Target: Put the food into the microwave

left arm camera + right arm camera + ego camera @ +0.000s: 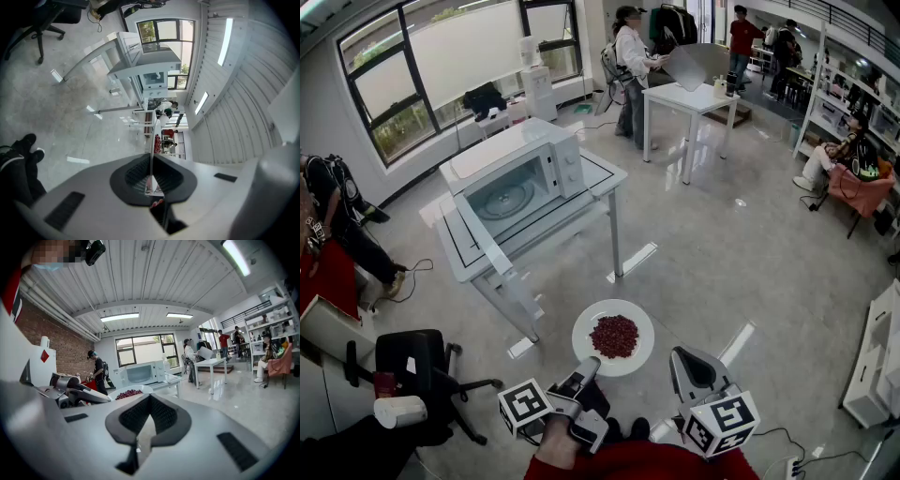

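Observation:
A white plate (623,361) heaped with dark red food (614,336) hangs over the floor. My left gripper (586,368) is shut on its near left rim. In the left gripper view the plate (151,140) shows edge-on as a thin white line clamped between the pads. The white microwave (520,178) stands on a white table (605,173) ahead and to the left, door open and turntable showing. My right gripper (689,364) floats right of the plate, apart from it, shut on nothing. The right gripper view shows the microwave (140,372), the food (129,393) and the right gripper (150,399).
A black office chair (417,361) stands at the near left beside a white roll (398,411). A person stands by a second white table (689,98) further back. People sit along the left and right walls. White shelving (874,361) lines the right edge.

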Available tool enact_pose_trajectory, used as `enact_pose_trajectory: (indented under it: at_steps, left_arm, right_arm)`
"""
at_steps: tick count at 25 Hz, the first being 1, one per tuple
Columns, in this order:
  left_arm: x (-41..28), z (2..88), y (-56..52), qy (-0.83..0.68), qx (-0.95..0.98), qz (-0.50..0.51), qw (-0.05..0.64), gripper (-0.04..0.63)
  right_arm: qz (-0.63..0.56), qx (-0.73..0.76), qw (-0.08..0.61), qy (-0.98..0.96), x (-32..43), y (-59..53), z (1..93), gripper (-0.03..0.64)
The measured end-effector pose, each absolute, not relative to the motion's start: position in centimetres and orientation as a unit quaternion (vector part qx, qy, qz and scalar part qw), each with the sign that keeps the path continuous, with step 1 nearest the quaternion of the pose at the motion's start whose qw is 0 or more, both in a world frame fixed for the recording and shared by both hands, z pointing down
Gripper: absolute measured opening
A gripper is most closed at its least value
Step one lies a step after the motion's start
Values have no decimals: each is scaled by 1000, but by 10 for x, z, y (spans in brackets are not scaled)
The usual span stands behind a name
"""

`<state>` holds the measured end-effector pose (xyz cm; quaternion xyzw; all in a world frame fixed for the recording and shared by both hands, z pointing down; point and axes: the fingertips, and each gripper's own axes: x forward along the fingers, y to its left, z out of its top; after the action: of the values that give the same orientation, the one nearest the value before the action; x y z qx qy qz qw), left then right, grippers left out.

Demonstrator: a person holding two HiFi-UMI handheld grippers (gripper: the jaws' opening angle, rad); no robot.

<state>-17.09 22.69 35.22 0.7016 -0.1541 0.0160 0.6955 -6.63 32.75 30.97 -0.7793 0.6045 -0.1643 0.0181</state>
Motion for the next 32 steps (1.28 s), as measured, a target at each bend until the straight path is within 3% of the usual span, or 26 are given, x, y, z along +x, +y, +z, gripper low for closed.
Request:
enact_pose_trajectory:
  at_steps: [13, 32]
  left_arm:
    - [-167, 350, 227, -161, 701, 11, 695, 20]
    - [-98, 323, 176, -225, 712, -42, 664, 20]
  right_arm:
    - [-172, -772, 28, 611, -63, 325, 312, 14]
    - [-175, -760, 30, 625, -9, 326, 311, 14]
